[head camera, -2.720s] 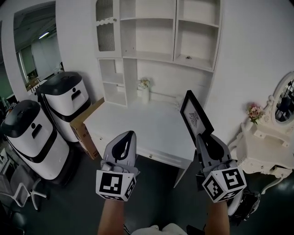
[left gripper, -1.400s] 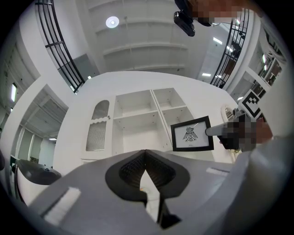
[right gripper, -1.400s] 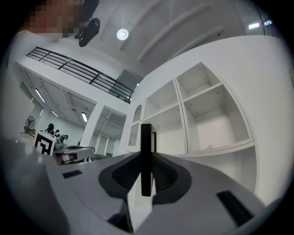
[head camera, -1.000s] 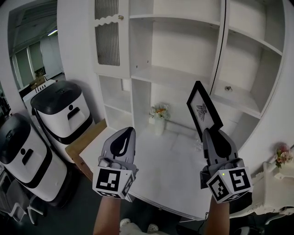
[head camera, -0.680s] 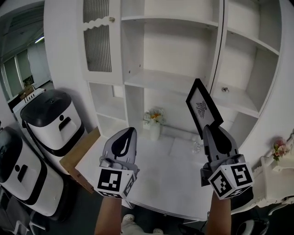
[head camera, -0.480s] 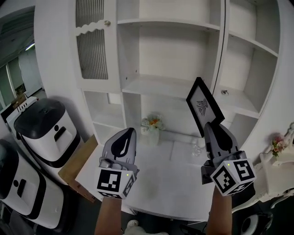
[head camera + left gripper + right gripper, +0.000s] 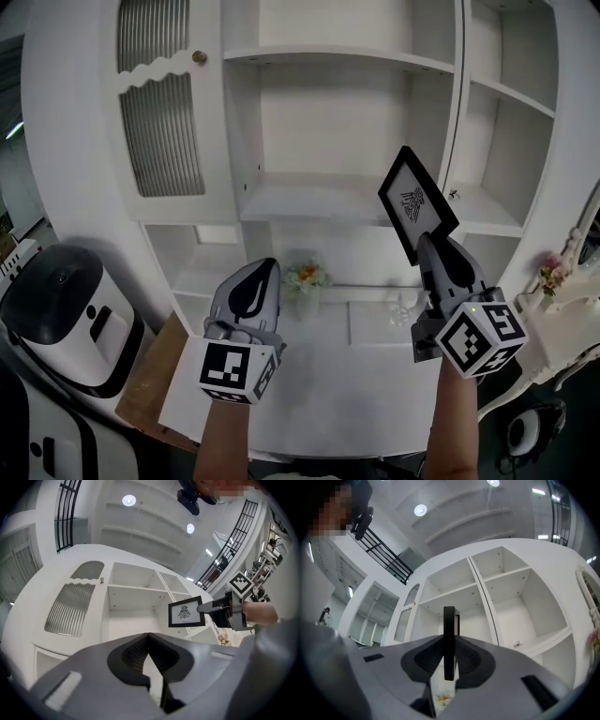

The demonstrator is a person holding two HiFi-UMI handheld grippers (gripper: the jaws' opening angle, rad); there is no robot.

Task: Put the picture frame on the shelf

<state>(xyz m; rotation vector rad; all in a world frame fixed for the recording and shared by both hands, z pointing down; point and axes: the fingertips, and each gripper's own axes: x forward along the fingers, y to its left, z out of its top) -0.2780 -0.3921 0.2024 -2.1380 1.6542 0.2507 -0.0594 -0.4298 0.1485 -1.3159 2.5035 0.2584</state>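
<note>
Qty 2 tongs: left tongs (image 7: 260,269) jaws closed together, nothing between; right tongs (image 7: 427,246) jaws clamped on lower edge of picture frame (image 7: 417,204). Qty 1 picture frame, black, held tilted in air above surface (image 7: 366,384), in front of shelf unit (image 7: 328,200). Frame print: dark emblem, too small to read. Rear of surface: qty 1 vase (image 7: 306,300) w/ flowers (image 7: 306,275) in it
</note>
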